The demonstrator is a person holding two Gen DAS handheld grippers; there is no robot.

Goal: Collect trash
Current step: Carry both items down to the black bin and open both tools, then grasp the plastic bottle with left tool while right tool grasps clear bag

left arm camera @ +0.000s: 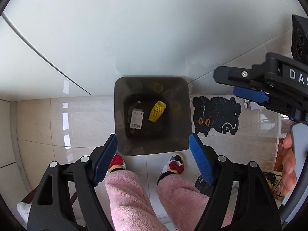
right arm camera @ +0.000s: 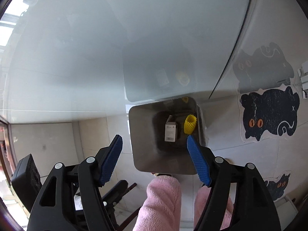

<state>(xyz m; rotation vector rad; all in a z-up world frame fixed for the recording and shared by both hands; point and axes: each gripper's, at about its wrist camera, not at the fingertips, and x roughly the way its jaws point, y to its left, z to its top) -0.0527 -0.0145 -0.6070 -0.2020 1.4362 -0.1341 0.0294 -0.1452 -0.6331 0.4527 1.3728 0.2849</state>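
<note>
A grey square trash bin (left arm camera: 119,115) stands on the tiled floor against a white glossy wall; it also shows in the right wrist view (right arm camera: 142,134). Inside it lie a yellow foam net sleeve (left arm camera: 157,111) (right arm camera: 190,124) and a small white carton with a barcode (left arm camera: 136,118) (right arm camera: 171,131). My left gripper (left arm camera: 153,150) is open and empty, held above the bin's near rim. My right gripper (right arm camera: 155,148) is open and empty above the bin; it also shows at the right of the left wrist view (left arm camera: 250,92).
A black cat-shaped mat (left arm camera: 216,114) (right arm camera: 269,117) lies on the floor right of the bin. The person's pink fleece legs (left arm camera: 130,198) and slippers with red bows (left arm camera: 176,166) stand just before the bin. A second cat mat (right arm camera: 277,186) lies at the right.
</note>
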